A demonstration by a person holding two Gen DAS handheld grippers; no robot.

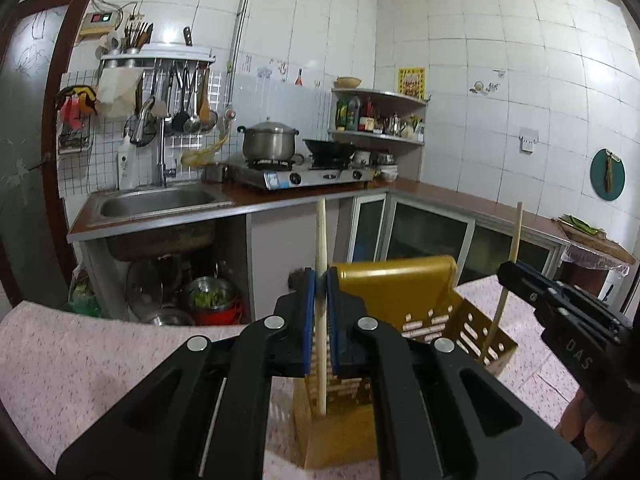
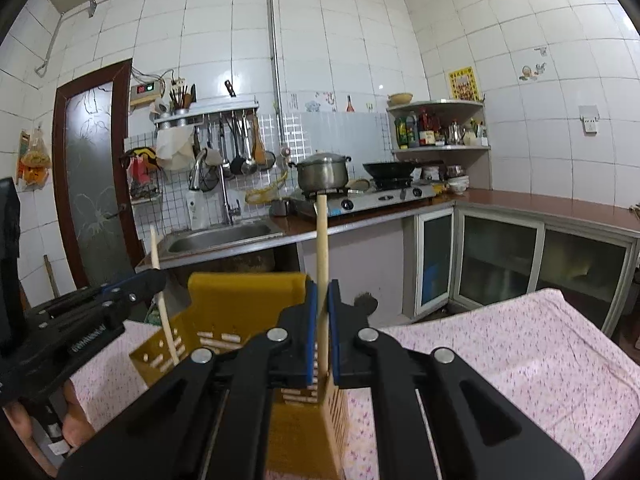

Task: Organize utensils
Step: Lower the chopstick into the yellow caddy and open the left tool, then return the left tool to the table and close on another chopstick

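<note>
A yellow plastic holder (image 1: 400,292) w/ slotted sides is being used as the landmark; it is sitting on a table covered by a pink speckled cloth (image 1: 80,360). The holder is boxy, w/ a taller rounded back panel and rows of short cut-out slots in its walls.

The left gripper (image 1: 319,280) is being held just above the holder's near-left corner, its blue pads clamped together on a pale wooden stick (image 1: 321,232). The stick is round, smooth and near upright, w/ its lower end being seen inside the holder, behind the slotted wall.

The right gripper (image 2: 322,292) is being held over the holder's other side, pads likewise clamped on a 2nd wooden stick (image 2: 321,240), also near upright, lower end reaching down into the holder. In the left cam, this stick (image 1: 514,236) is being seen slightly tilted, passing through the right gripper (image 1: 505,276) and into the holder's right part. Which compartment each stick is in cannot be told.

Behind the holder, a steel sink (image 1: 156,202), a lidded metal pot (image 1: 270,140) and a dark wok (image 1: 329,148) on a gas stove (image 1: 304,176) are being shown on the brown counter.
</note>
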